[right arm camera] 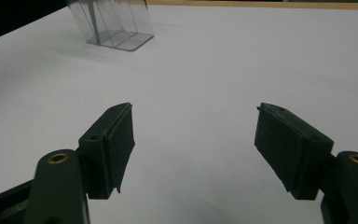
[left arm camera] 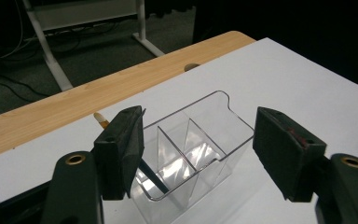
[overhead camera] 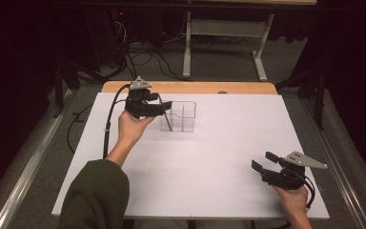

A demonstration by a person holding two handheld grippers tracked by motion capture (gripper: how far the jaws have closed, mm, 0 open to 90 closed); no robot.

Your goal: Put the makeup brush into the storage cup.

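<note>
Left gripper (overhead camera: 164, 109) above clear organizer (overhead camera: 181, 117), jaws wide, empty; pencil (overhead camera: 167, 120) inside organizer. Right gripper (overhead camera: 263, 161) well apart, jaws wide, empty.

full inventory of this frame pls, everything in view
Organiser: 1, clear plastic, compartmented, far-left of centre on the board.
Pencil: 1, dark with pale tip, leaning in the organiser's left compartment.
Board: 1, white, over the table.
Table: 1, wood, far edge exposed.
Desk frame: 1, white, on the floor beyond.
Cables: several, dark, floor.
Left gripper: 1, black, open, at the organiser.
Right gripper: 1, black, open, near right.
</note>
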